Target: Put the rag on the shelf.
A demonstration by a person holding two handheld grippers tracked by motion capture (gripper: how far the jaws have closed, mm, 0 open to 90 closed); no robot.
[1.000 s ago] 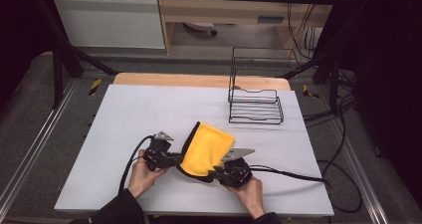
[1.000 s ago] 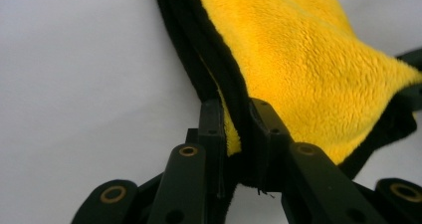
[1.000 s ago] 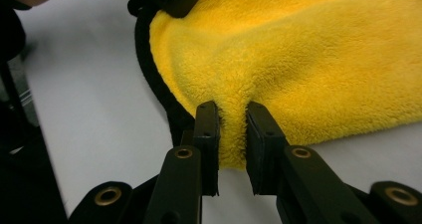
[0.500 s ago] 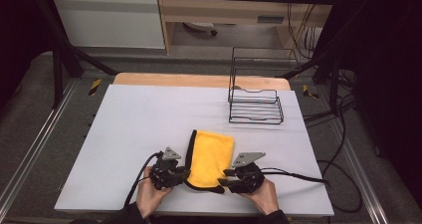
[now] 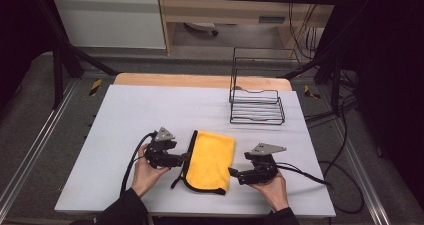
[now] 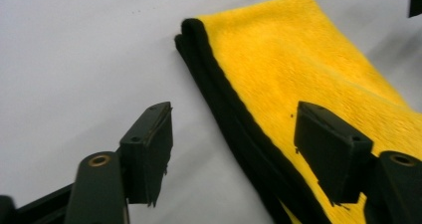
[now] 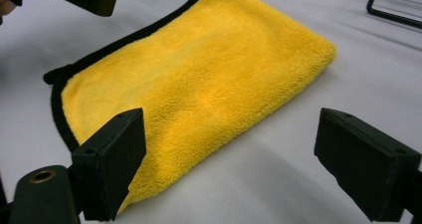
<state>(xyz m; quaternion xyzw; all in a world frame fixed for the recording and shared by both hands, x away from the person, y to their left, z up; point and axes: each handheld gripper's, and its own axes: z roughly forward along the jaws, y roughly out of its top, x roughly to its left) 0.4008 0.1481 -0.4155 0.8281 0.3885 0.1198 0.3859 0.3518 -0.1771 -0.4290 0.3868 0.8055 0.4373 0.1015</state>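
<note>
A yellow cloth with black trim (image 5: 211, 159) lies folded flat on the white table (image 5: 145, 110), near its front edge. My left gripper (image 5: 184, 158) rests just left of the cloth, and its jaws have just been opening. In the left gripper view the jaws (image 6: 239, 149) stand apart over the cloth's black folded edge (image 6: 234, 114) without pressing it. My right gripper (image 5: 233, 172) sits at the cloth's right front corner, and its jaws have also just been opening. In the right gripper view they (image 7: 239, 159) stand wide, with the cloth (image 7: 209, 79) lying loose ahead.
A black wire rack (image 5: 256, 105) stands at the back right of the table, also seen in the right gripper view (image 7: 393, 10). Cables trail from both grippers, one off the right side (image 5: 310, 175). A wooden strip (image 5: 200, 80) lines the far edge.
A second ago both grippers held the cloth raised and bunched. It then came down flat. Now both have let go and drawn apart, the left leftward, the right rightward.
</note>
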